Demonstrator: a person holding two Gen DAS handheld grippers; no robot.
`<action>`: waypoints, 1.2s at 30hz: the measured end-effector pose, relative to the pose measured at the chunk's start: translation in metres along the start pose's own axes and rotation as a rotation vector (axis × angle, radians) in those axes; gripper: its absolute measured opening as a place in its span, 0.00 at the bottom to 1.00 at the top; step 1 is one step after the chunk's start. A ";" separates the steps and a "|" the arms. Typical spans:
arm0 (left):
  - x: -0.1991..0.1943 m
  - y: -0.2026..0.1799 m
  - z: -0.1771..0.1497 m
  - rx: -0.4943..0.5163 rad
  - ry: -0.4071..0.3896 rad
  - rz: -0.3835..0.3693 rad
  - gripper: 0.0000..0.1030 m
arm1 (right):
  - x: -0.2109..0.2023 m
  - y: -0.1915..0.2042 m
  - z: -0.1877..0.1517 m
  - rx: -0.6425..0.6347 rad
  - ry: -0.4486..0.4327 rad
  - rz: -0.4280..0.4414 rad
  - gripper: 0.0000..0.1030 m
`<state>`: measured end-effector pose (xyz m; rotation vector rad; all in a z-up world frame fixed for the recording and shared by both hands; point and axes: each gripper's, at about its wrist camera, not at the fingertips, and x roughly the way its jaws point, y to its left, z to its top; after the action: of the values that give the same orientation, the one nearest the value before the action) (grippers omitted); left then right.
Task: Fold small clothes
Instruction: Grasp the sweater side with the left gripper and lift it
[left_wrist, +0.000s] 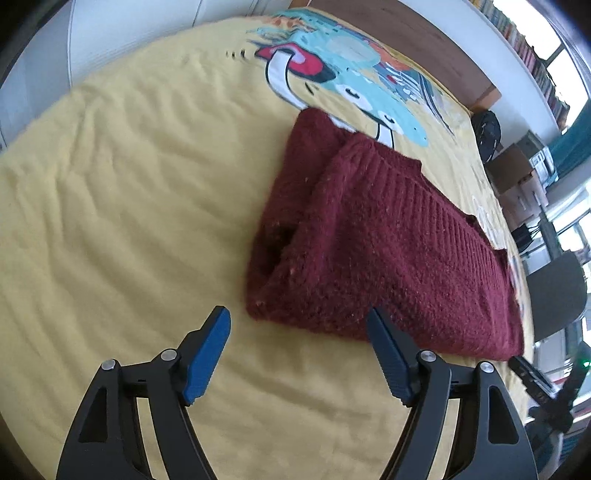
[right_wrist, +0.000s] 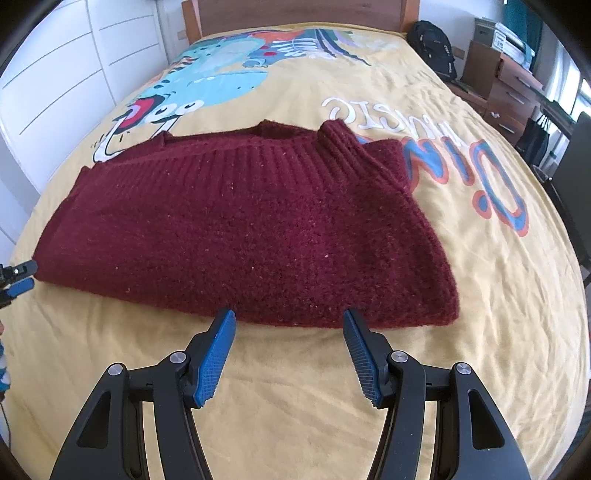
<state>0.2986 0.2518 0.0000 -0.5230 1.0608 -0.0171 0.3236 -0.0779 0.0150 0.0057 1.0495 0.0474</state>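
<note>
**Item: maroon knit sweater, part-folded, on the bed**

Maroon sweater (right_wrist: 236, 229): lies flat on the yellow bedspread (right_wrist: 406, 387), doubled into a broad slab, ribbed band and collar on the far side, near edge just ahead of your tools; right gripper (right_wrist: 288, 332): fingers spread wide, holding nothing, tips almost at the near hem; left gripper (left_wrist: 299, 328): likewise wide open and empty, poised at the sweater's end, its right fingertip (left_wrist: 380, 332) overlapping the knit edge.

Handling, as a judgement: the knit looks thick and springy, so for the next fold you should bite through every layer at the edge, both tools level, and carry the fold across evenly; a shallow pinch likely takes the top layer only.

Views: the left wrist shows the open pocket between layers at the folded end; the right wrist shows the collar, the full width, and the left tool's tips at the frame's left edge.
</note>
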 end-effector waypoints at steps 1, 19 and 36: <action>0.004 0.000 -0.002 -0.008 0.011 -0.014 0.69 | 0.002 0.000 0.001 -0.005 0.003 -0.002 0.60; 0.037 0.006 0.044 -0.079 0.012 -0.118 0.71 | 0.028 -0.011 0.020 -0.035 -0.004 -0.002 0.60; 0.022 0.025 0.068 -0.158 0.001 -0.281 0.71 | 0.025 -0.015 0.022 -0.051 -0.016 -0.017 0.60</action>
<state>0.3608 0.2953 -0.0026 -0.8122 0.9870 -0.1824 0.3551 -0.0909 0.0040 -0.0487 1.0320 0.0588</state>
